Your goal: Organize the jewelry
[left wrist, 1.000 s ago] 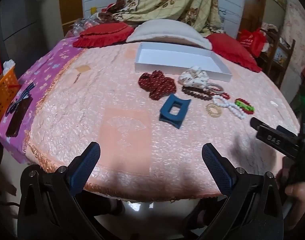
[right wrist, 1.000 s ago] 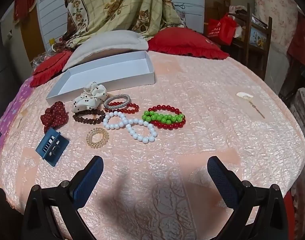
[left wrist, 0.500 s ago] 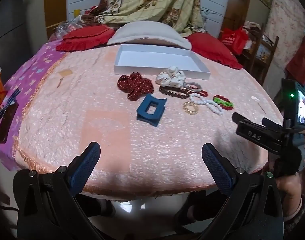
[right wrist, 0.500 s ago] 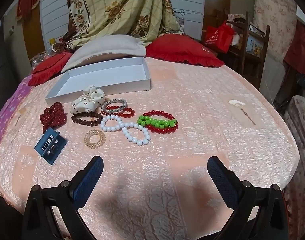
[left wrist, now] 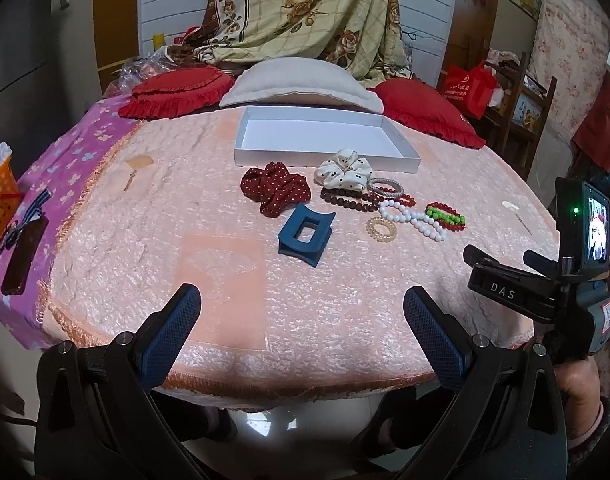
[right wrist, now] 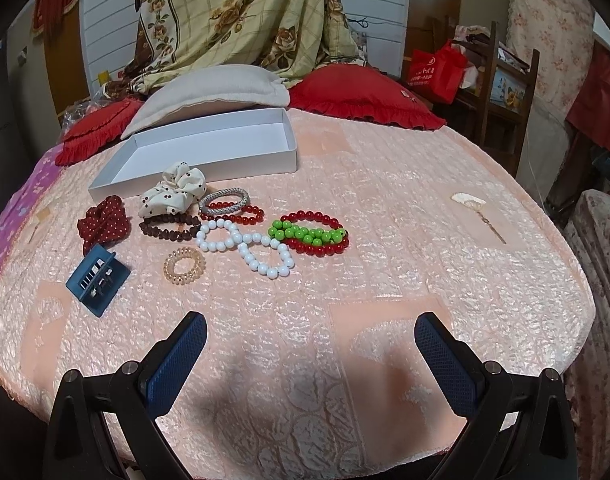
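Left gripper (left wrist: 303,312) and right gripper (right wrist: 311,342): fingers spread wide, holding nothing, at the lower frame edge above the peach bedspread (right wrist: 385,280). Mid-frame: blue claw clip (left wrist: 306,234), amber coil tie (right wrist: 184,266), white bead strand (right wrist: 245,246) twisted into a figure eight, green and red bead bracelets (right wrist: 313,234). Beyond, upper centre: dotted scrunchies (left wrist: 345,170), then the shallow white box (left wrist: 325,140).

The box (right wrist: 209,148) sits on the bed (right wrist: 385,280), far from me. Two scrunchies (right wrist: 173,194) lie just before it. The beads (right wrist: 245,240) lie to their right — the clip (right wrist: 97,280) is nearer me, on my left.
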Tool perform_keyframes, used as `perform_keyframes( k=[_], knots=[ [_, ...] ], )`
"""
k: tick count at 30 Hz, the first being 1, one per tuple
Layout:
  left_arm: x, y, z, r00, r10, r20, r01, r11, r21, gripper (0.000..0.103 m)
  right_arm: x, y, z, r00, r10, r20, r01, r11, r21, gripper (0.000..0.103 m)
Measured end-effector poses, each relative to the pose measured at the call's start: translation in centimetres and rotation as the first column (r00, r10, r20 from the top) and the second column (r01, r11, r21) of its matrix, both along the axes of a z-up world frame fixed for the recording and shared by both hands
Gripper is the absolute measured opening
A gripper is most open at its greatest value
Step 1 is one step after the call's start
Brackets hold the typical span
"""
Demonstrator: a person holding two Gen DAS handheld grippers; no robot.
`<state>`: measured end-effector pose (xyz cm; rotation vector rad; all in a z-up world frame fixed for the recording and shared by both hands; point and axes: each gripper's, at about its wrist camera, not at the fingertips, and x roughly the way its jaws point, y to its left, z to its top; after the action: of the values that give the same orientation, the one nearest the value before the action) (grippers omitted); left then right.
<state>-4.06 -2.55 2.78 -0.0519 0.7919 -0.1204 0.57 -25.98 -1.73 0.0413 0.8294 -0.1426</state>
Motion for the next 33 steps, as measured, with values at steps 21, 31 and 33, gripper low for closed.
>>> perform_keyframes(
  k=[21, 31, 33],
  knots=[
    [2.4, 6.6, 2.3, 0.983, 0.180, 0.021, -0.181, 0.983, 0.042, 0.102, -2.0, 1.7, 3.5, 0.975, 0.151, 0.165, -0.132, 0.984, -0.123, 0.103],
    [10.8, 8.6, -1.2, 0.976, 0.164, -0.141, -0.168, 0.986, -0.016, 0.095, 6.2, 3.2, 3.8, 0.947, 0.319, 0.028, -0.320, 0.943, 0.090, 0.082],
    [12.3, 8.7, -1.9, 0.973, 0.153, -0.176, -0.162, 0.986, -0.037, 0.094, 7.8, 4.3, 3.8, 0.931, 0.364, 0.023, -0.364, 0.925, 0.104, 0.079]
  ],
)
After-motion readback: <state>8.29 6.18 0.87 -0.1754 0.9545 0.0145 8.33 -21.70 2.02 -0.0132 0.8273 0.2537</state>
